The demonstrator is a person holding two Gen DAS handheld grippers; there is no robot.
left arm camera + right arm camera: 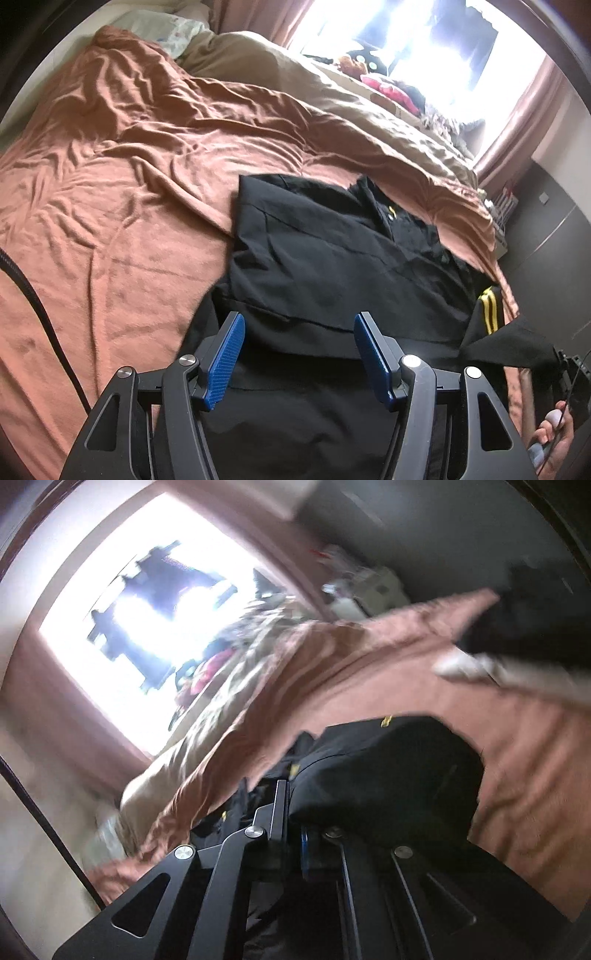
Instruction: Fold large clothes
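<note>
Rust-orange blanket [110,221] covers the bed, and the black garment [325,258] lies on its near right part, half folded. Left gripper [299,332] hovers over the near hem, blue pads spread, nothing between. Right gripper [291,812] is pinched tight on black cloth.

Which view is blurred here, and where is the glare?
Right wrist view: motion-smeared throughout, window blown out. Left wrist view: sharp on the black garment and orange blanket, window overexposed, fisheye bending at the edges.
</note>
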